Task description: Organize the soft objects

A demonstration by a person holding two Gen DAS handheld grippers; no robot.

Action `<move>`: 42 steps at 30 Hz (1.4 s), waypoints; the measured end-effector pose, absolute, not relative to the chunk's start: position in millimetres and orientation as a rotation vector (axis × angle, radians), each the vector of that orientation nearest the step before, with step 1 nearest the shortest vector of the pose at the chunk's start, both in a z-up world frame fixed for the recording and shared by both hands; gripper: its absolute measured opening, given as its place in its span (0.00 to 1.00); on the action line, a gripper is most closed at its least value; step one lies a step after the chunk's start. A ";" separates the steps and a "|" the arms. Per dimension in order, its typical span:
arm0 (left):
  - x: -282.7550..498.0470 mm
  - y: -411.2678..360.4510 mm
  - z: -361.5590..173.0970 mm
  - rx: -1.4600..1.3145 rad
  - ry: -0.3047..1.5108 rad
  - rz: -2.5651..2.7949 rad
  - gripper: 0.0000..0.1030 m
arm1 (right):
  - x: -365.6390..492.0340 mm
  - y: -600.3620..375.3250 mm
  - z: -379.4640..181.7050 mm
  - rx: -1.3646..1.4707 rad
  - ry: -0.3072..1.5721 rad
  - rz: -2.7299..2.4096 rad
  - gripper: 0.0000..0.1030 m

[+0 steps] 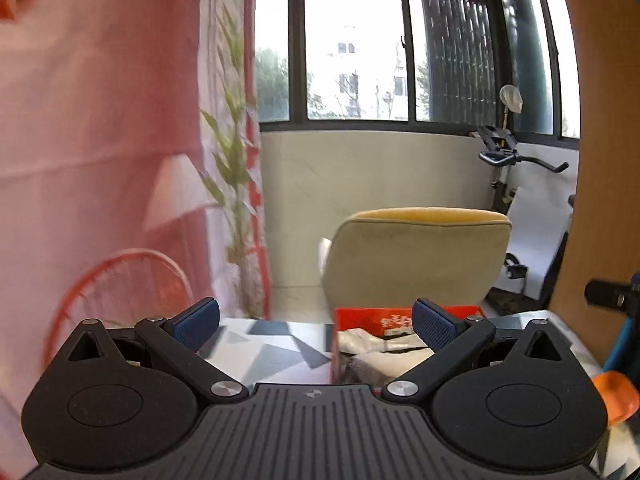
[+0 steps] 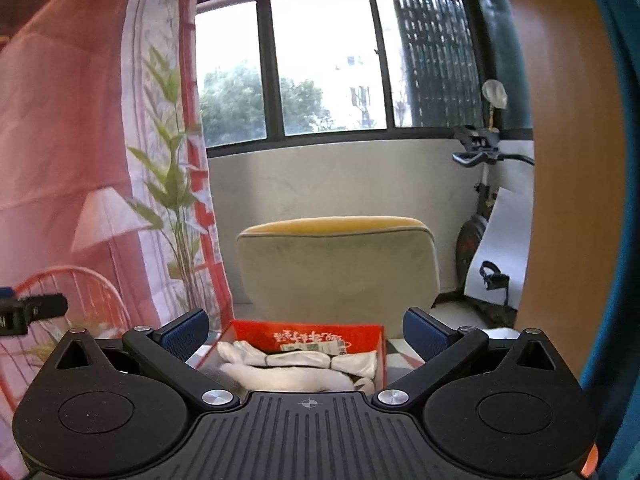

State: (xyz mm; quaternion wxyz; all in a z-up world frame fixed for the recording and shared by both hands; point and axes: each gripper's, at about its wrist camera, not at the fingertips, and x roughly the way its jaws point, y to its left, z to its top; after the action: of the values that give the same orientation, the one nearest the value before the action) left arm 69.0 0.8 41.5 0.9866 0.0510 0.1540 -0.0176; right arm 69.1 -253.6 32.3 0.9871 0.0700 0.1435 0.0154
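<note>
Nearest the lens, right view: right hand-held gripper point(image 2: 306, 332), blue-padded fingers spread wide apart, nothing between them, raised above the table and aimed at the box.

Red box point(image 2: 372, 334): open-topped, printed inner wall, standing on the table directly ahead of the right hand-held gripper. Contents: white soft bundles point(image 2: 300, 360), rolled and apparently banded, lying side by side; one greyer piece at the near left corner, too blurred to name.

Left hand-held gripper point(image 1: 316, 324): fingers likewise apart and empty. Same red box point(image 1: 362, 315) sits ahead of its right finger, showing crumpled white and dark soft items point(image 1: 372, 344).

Table point(image 1: 260, 344): covered in a grey and white triangle pattern.

Background: yellow-topped chair point(image 2: 336, 264) beyond the table, window point(image 2: 324, 68), exercise bike point(image 2: 480, 200), pink printed curtain point(image 1: 100, 120).

Judgement: the box seems largely filled; whether loose items remain outside it cannot be told.

Handling note: for any further pick or tidy, lower the open fingers straight over the middle of a bundle, close gently across its narrow width, and keep clear of the thin box walls so the box does not slide.
</note>
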 end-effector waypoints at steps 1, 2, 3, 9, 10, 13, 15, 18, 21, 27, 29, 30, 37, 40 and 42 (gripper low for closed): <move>62.8 1.4 43.1 0.103 0.305 -0.031 1.00 | 63.0 -252.6 36.5 0.148 0.286 0.030 1.00; 55.6 2.0 45.3 0.099 0.302 -0.034 1.00 | 55.5 -251.6 40.2 0.154 0.277 0.030 1.00; 47.7 3.3 48.1 0.090 0.302 -0.038 1.00 | 48.8 -250.8 42.7 0.159 0.266 0.027 1.00; 16.3 12.5 58.9 0.039 0.288 0.001 1.00 | 18.0 -246.3 51.4 0.186 0.260 0.031 1.00; 12.0 14.5 60.6 0.036 0.281 0.003 1.00 | 14.2 -245.4 52.3 0.181 0.257 0.030 1.00; 6.5 17.7 66.2 0.031 0.262 0.015 1.00 | 7.6 -243.2 56.9 0.157 0.253 0.025 1.00; 2.2 17.6 68.7 0.026 0.254 0.014 1.00 | 5.7 -242.6 59.8 0.144 0.247 0.010 1.00; 3.0 15.1 67.9 0.035 0.263 0.008 1.00 | 3.9 -244.6 61.5 0.149 0.246 -0.003 1.00; 5.5 14.0 64.7 0.037 0.278 0.003 1.00 | 3.6 -247.4 60.7 0.153 0.250 -0.016 1.00; 6.9 13.5 63.8 0.045 0.281 0.011 1.00 | 6.3 -244.9 59.0 0.132 0.255 -0.037 1.00; 7.1 13.7 63.5 0.049 0.284 0.015 1.00 | 6.8 -243.6 58.1 0.121 0.258 -0.045 1.00; 7.5 13.7 63.4 0.050 0.286 0.016 1.00 | 6.9 -243.2 57.5 0.120 0.258 -0.045 1.00; 9.4 13.6 61.0 0.056 0.300 0.020 1.00 | 9.3 -241.7 55.6 0.114 0.265 -0.052 1.00; 11.2 13.2 62.7 0.059 0.300 0.021 1.00 | 10.6 -240.2 56.4 0.109 0.268 -0.059 1.00; 11.1 13.5 62.6 0.060 0.300 0.021 1.00 | 11.1 -239.5 56.7 0.106 0.269 -0.064 1.00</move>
State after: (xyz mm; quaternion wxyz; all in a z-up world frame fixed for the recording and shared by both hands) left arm 11.1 13.5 62.6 0.9883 0.0299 0.1493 0.0103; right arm 11.1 -239.5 56.7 0.9891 0.0527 0.1338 -0.0316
